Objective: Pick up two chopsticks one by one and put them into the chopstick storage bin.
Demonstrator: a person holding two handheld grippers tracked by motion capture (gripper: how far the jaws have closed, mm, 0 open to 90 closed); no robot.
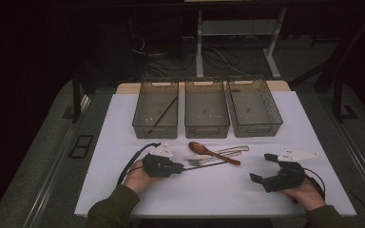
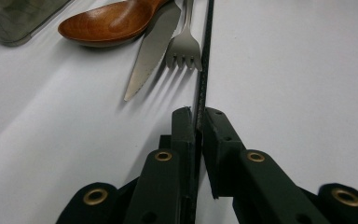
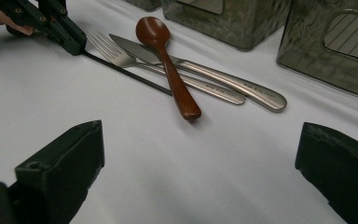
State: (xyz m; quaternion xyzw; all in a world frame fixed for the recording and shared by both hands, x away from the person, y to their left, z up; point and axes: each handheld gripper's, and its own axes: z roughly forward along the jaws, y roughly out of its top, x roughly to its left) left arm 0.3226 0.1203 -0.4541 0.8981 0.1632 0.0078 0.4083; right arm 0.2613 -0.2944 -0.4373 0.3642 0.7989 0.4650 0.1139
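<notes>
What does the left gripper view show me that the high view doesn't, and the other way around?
Left gripper view alone: the left gripper shut on the thin black stick, pads pinching its end, and the knife blade's serrated edge.

High view alone: three mesh bins in a row, another black stick in the left one, and the right gripper open, holding nothing.

Both: the wooden spoon, fork and knife lying together on the white table.

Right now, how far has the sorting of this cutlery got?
One black chopstick already lies in the left bin. The left gripper is shut on a second chopstick on the table. The wooden spoon, knife and fork remain, and the right gripper waits open.
</notes>
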